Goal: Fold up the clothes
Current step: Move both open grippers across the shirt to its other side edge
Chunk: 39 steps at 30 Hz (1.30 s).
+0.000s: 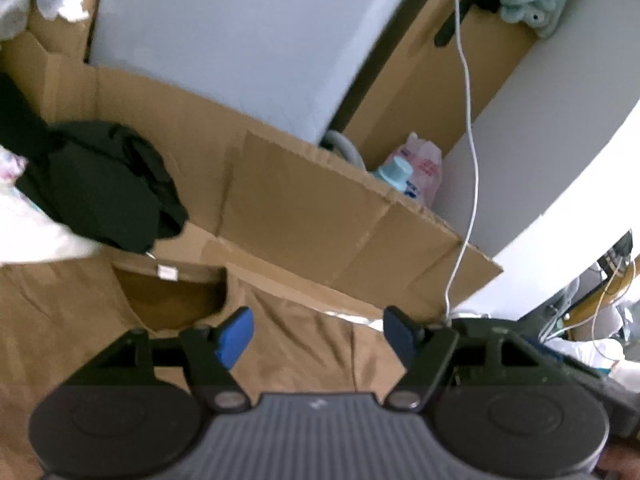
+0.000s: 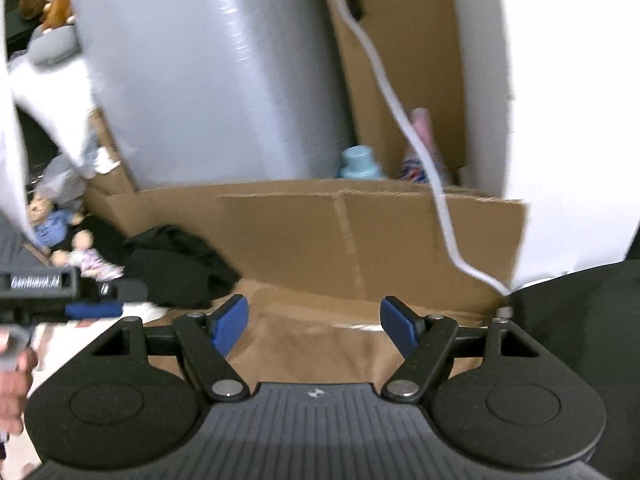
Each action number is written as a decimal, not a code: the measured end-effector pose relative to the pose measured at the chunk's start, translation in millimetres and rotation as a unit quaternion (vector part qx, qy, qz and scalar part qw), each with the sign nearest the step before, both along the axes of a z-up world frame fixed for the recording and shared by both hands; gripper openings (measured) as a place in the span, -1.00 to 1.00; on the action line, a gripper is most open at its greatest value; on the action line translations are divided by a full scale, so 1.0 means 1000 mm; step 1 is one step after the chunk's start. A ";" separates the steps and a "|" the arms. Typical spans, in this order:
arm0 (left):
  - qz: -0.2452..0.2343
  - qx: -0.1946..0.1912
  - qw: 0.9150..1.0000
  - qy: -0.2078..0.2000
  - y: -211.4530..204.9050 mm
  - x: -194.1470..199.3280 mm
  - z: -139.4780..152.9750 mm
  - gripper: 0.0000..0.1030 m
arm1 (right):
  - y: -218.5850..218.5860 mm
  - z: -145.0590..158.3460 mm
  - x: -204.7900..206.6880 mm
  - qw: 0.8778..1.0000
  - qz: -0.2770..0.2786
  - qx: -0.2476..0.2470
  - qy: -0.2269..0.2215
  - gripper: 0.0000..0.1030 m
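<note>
A tan T-shirt [image 1: 304, 344] lies spread flat under my left gripper [image 1: 320, 332], its neck opening [image 1: 172, 300] and label to the left of the fingers. The left jaws stand open over the cloth with nothing between the blue pads. A crumpled black garment [image 1: 108, 184] lies beyond the shirt at the left. In the right wrist view the same tan shirt [image 2: 316, 344] shows below my right gripper [image 2: 314, 326], which is open and empty. The black garment [image 2: 176, 268] lies left of it. At the left edge a blue pad [image 2: 94, 310] of the left gripper and a hand [image 2: 12, 380] appear.
A cardboard wall [image 1: 320, 216] stands just behind the shirt, with a plastic-wrapped white appliance [image 1: 240, 40] behind it. A white cable [image 1: 472, 152] hangs at the right. A blue-capped bottle [image 1: 396, 176] stands behind the cardboard. Dolls [image 2: 88, 260] and white cloth [image 1: 32, 232] lie at the left.
</note>
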<state>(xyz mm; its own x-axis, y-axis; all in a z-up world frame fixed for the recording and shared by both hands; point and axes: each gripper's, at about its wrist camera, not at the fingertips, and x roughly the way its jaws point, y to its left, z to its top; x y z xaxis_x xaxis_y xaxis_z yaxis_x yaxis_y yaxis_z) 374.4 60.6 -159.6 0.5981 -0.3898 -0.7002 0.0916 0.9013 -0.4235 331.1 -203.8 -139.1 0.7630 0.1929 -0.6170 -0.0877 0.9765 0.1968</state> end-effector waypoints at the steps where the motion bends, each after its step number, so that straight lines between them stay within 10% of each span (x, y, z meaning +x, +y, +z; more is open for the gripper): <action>1: -0.006 0.001 1.000 0.000 -0.004 0.001 -0.006 0.44 | -0.002 -0.003 0.001 1.000 -0.003 -0.006 -0.002 0.50; 13: -0.066 0.029 0.997 -0.008 -0.043 0.031 -0.054 0.43 | -0.020 -0.078 0.017 0.997 0.005 -0.075 0.016 0.50; 39: -0.108 0.027 0.994 -0.007 -0.076 0.072 -0.123 0.25 | -0.080 -0.134 0.027 0.991 -0.063 -0.089 0.076 0.50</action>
<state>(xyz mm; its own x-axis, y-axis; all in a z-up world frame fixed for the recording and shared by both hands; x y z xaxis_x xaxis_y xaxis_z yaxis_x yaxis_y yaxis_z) 445.9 -15.1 -282.3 0.5140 -0.4721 -0.7162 0.2914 0.8814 -0.3718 357.8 -283.9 -273.0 0.6690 -0.0207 -0.7430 0.0546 0.9983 0.0213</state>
